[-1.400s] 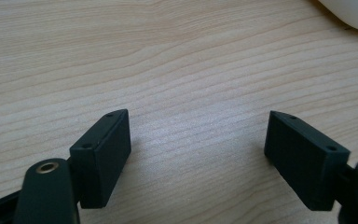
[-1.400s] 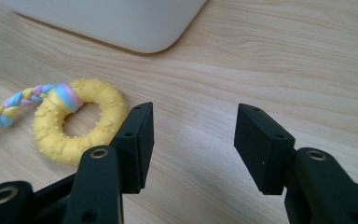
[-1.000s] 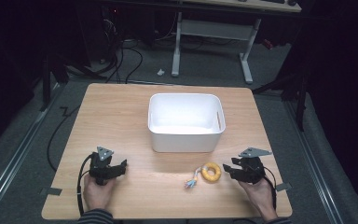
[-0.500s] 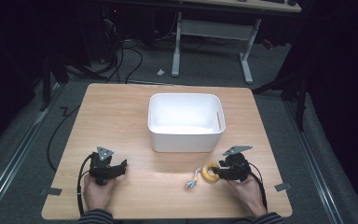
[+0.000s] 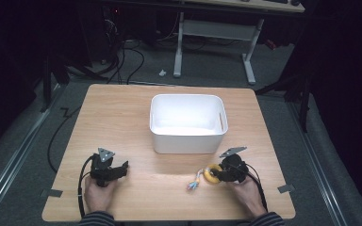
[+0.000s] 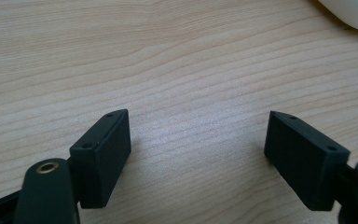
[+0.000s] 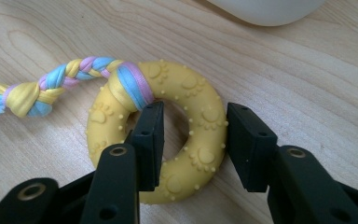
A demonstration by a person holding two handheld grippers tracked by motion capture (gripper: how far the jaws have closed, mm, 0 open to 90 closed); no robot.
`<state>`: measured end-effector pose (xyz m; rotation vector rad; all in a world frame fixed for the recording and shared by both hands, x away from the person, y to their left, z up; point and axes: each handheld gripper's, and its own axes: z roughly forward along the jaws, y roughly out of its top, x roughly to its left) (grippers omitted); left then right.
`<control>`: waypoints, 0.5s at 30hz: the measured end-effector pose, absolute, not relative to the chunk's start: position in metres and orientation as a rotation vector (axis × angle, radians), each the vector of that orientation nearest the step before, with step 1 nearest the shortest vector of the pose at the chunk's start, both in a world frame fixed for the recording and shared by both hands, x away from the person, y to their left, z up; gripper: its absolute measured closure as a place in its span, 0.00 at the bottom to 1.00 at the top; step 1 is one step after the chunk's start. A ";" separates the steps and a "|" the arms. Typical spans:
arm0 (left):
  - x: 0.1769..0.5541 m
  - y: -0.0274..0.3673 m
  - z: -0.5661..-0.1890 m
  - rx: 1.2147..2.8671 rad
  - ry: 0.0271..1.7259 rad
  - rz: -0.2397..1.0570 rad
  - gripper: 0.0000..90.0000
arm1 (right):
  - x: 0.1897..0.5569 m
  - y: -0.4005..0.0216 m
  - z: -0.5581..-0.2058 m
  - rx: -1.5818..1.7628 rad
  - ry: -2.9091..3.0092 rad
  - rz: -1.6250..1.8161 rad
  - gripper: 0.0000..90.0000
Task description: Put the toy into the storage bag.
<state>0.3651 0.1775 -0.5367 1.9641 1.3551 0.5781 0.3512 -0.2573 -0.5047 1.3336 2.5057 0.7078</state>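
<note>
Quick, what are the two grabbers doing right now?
Left gripper: open, nothing between its jaws.
Right gripper: jaws have just been closing around one side of the yellow ring toy, one jaw in its hole; a firm grip cannot be told.

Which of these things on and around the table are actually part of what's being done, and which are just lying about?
In the job:
yellow ring toy with braided rope, straddled by the closing right gripper
white bin, probably

Lying about:
left gripper, open over bare table
floor cables
desk frame behind
</note>
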 end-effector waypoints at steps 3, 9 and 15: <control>0.365 0.177 -0.537 1.964 1.355 0.578 0.25 | 0.351 -0.258 -0.504 1.326 2.500 0.688 0.72; 0.365 0.177 -0.537 1.964 1.355 0.578 0.26 | 0.350 -0.257 -0.504 1.295 2.513 0.698 0.74; 0.365 0.177 -0.537 1.964 1.355 0.578 0.26 | 0.345 -0.260 -0.499 1.246 2.494 0.734 0.74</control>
